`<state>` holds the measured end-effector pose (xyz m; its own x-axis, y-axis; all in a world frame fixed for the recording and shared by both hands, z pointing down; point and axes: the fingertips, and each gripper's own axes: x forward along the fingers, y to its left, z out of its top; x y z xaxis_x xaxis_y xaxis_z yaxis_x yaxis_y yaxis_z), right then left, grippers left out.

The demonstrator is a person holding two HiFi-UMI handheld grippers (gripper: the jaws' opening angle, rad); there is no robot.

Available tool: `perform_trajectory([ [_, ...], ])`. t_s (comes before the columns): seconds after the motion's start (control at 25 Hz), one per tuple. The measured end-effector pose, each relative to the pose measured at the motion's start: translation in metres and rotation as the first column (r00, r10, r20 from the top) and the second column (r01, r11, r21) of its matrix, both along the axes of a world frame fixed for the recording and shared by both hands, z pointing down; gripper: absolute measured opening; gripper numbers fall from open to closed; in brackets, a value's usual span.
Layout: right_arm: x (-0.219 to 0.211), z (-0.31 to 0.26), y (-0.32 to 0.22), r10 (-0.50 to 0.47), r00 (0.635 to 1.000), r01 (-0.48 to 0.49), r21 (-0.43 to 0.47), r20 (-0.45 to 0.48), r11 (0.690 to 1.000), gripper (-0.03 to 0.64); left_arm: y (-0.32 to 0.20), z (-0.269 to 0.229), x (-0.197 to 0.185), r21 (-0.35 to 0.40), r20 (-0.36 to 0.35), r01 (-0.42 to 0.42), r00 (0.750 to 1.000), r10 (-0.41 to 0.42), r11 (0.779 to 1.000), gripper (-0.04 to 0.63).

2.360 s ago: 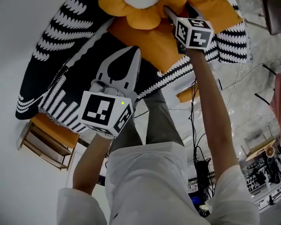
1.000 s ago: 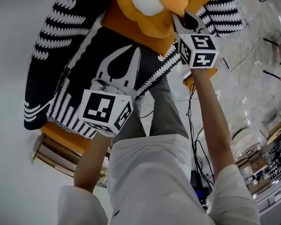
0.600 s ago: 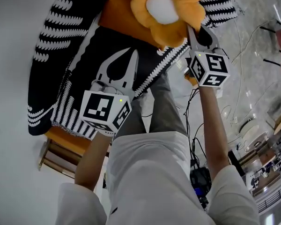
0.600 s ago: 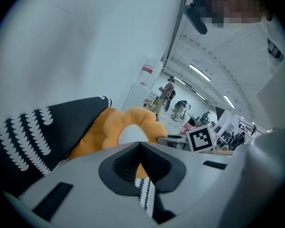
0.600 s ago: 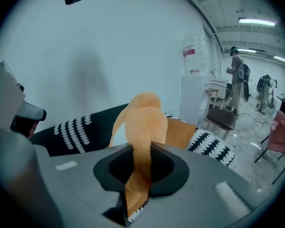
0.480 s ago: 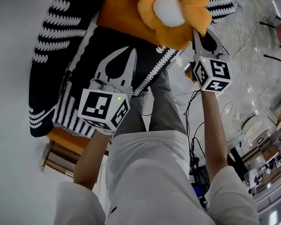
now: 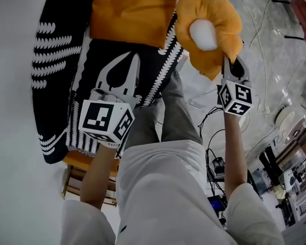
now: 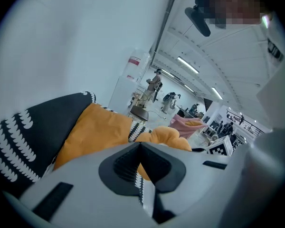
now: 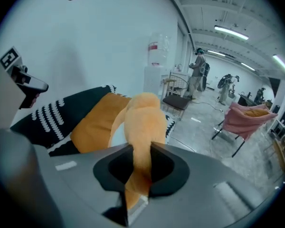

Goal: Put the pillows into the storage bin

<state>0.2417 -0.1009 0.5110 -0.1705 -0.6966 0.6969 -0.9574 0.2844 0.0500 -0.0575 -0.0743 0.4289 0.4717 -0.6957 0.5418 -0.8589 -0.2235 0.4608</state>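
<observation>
Two pillows in play: flower-shaped orange pillow (image 7: 209, 32) pinched by a petal in the right gripper (image 7: 228, 61), jaws barely apart, held out past the right edge of the black-and-white blanket (image 7: 56, 86). Square orange pillow (image 7: 130, 11) lying flat near the blanket's far edge. Left gripper (image 7: 134, 57) hovering over the blanket's middle, jaws closed tip to tip, empty.

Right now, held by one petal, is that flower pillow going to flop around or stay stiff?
Probably floppy: the flower pillow squeezes thin at its petal in the right gripper. Likely light, since that small pinch carries the whole cushion. Plush fabric should not slip easily.
</observation>
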Motion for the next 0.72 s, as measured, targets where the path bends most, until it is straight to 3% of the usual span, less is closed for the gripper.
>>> perform_trajectory([
  [0.28, 0.101, 0.032, 0.044, 0.149, 0.981, -0.160, -0.080, -0.127, 0.984, 0.072, -0.012, -0.001, 0.031, -0.007, -0.003, -0.043, 0.999, 0.043, 0.999, 0.009],
  [0.48, 0.180, 0.054, 0.071, 0.328, 0.920, -0.361, -0.135, -0.214, 0.923, 0.083, -0.023, 0.005, 0.054, -0.019, -0.003, -0.065, 0.998, 0.065, 0.998, 0.009],
  [0.52, 0.195, 0.060, 0.076, 0.352, 0.901, -0.396, -0.152, -0.253, 0.906, 0.104, -0.025, 0.006, 0.059, -0.022, -0.004, -0.068, 0.998, 0.068, 0.997, 0.009],
  [0.6, 0.219, 0.076, 0.090, 0.371, 0.862, -0.455, -0.203, -0.347, 0.867, 0.223, -0.030, 0.008, 0.068, -0.027, -0.007, -0.077, 0.997, 0.077, 0.997, 0.009],
  [0.72, 0.229, 0.086, 0.099, 0.372, 0.831, -0.488, -0.222, -0.413, 0.844, 0.242, -0.033, 0.008, 0.077, -0.035, -0.012, -0.095, 0.995, 0.095, 0.995, 0.009],
])
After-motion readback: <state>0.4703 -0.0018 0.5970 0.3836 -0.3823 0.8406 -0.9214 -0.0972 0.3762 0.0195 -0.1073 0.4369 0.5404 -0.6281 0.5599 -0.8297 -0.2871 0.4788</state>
